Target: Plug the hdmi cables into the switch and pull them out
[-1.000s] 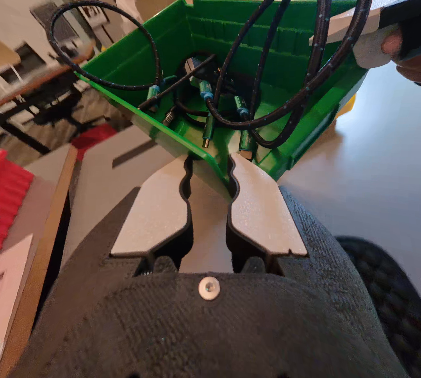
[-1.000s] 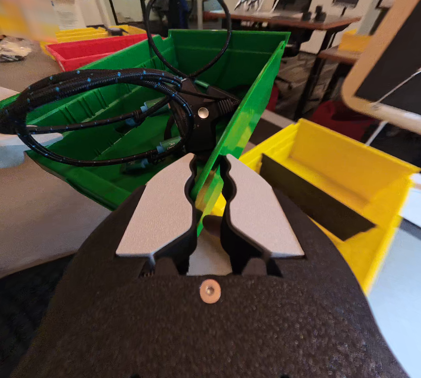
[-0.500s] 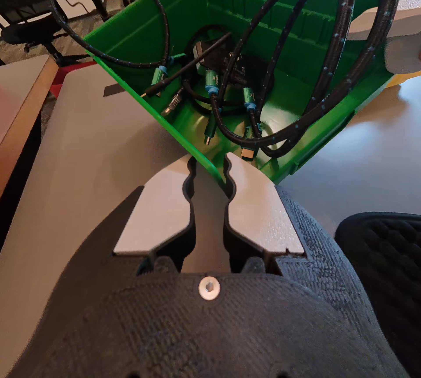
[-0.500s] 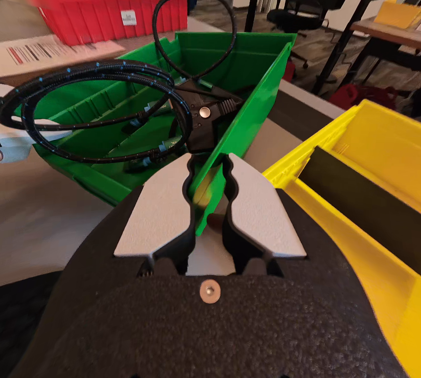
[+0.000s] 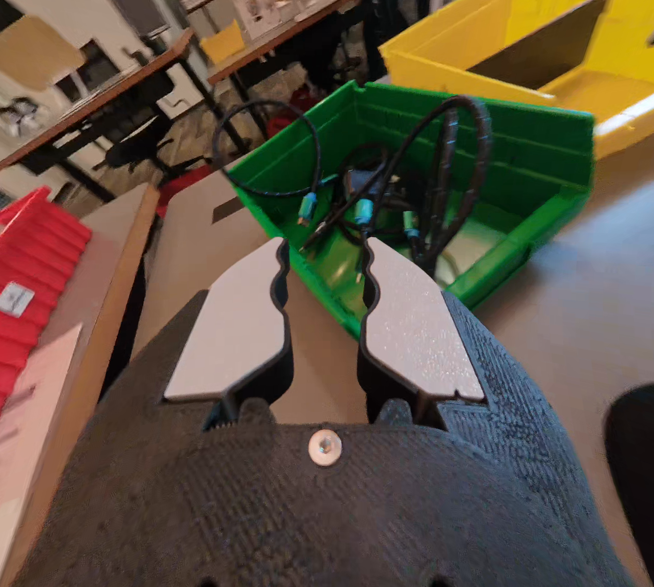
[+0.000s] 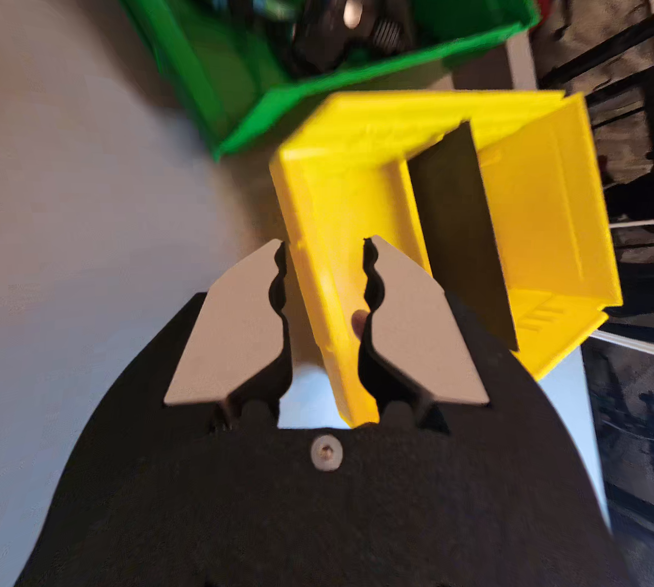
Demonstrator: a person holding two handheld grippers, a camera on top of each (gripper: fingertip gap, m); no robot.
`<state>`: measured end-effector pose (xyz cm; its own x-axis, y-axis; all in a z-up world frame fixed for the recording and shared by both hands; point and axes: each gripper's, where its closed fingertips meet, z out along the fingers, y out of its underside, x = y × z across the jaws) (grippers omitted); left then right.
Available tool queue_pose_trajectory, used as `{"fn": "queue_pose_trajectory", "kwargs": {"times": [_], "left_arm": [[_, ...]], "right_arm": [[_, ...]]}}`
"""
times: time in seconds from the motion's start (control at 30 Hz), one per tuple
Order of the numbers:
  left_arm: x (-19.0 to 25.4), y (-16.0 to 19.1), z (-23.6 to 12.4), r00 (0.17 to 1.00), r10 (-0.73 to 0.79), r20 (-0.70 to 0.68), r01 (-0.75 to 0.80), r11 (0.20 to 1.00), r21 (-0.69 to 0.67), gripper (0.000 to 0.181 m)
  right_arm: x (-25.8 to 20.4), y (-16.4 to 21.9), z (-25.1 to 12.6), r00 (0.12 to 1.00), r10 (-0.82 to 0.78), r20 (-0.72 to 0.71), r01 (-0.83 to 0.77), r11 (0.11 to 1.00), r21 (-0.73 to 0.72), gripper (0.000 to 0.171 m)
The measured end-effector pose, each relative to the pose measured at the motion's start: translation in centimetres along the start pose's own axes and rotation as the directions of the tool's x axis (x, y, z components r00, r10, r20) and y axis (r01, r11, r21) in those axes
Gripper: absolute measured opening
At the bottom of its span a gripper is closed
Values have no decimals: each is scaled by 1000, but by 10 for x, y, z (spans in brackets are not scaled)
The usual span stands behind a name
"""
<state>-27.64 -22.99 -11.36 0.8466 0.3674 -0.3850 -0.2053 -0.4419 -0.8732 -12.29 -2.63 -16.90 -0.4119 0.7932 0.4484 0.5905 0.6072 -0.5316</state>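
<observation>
The green bin (image 5: 552, 212) rests on the table and holds black braided HDMI cables (image 5: 477, 159) with teal plugs (image 5: 362, 212) and the black switch (image 5: 368, 180). My left gripper (image 5: 325, 244) is open and empty, and the bin's near left wall (image 5: 318, 286) shows between its fingers without being pinched. In the blurred right wrist view, my right gripper (image 6: 323, 244) is open over a yellow bin's wall (image 6: 318, 251), which runs between the fingers with a gap on the left. The green bin (image 6: 219, 74) with the switch (image 6: 339, 3) lies beyond it.
The yellow bin (image 5: 460, 74) with a black divider (image 6: 456, 233) stands right behind the green bin. A red bin (image 5: 32, 269) sits at the far left on a neighbouring table. The tan table (image 5: 584, 304) edge and the floor are at the right (image 6: 601, 74). The tips of one gripper are about 25 centimeters away from the tips of the other.
Both grippers have opened and let go of the green bin's walls; the bin now sits flat on the table. The right gripper has swung over the yellow bin.
</observation>
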Motion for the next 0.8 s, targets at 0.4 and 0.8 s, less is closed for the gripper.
{"fn": "queue_pose_trajectory", "kwargs": {"times": [0.4,0.8], "left_arm": [[148,-22,7,730,449,-515,-562,823,-79,37],[154,8,6,689,528,-496,-662,737,-135,46]], "right_arm": [[-6,81,42,976,-189,104,208,955,-210,31],[-40,193,-74,993,-111,-40,97,961,-261,32]]}}
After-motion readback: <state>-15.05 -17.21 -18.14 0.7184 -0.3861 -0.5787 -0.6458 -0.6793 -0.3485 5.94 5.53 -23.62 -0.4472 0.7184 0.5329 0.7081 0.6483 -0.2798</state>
